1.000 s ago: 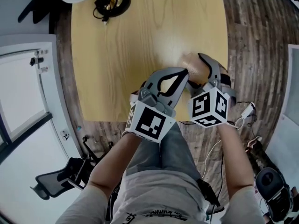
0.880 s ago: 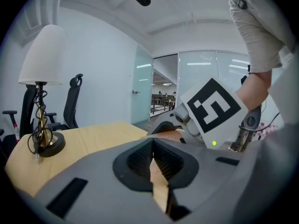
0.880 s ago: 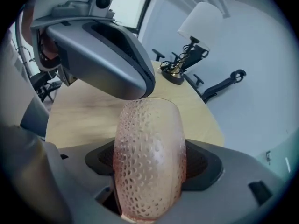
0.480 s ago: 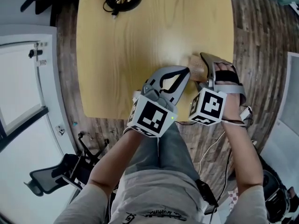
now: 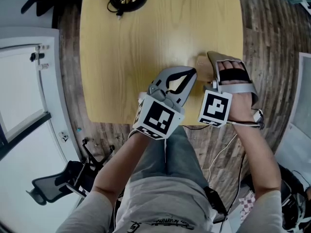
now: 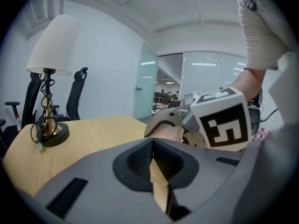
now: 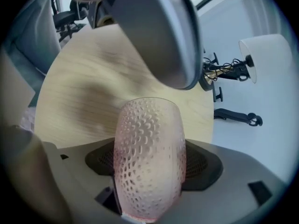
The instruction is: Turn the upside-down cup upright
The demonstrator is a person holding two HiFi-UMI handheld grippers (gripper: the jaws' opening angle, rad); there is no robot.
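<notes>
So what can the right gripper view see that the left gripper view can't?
Only the right gripper view shows the pink dimpled cup close up, clamped between the right gripper's jaws. Only the left gripper view shows the left gripper's jaws meeting with nothing between them, the right gripper's marker cube, and glass walls. Both show the wooden table and the white-shaded lamp.

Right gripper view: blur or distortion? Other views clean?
Right gripper view: table behind is blurred, cup fairly sharp, fisheye with dark corners. Left gripper view: sharp, same fisheye bending. Head view: soft glare patch on the table, otherwise clear.
</notes>
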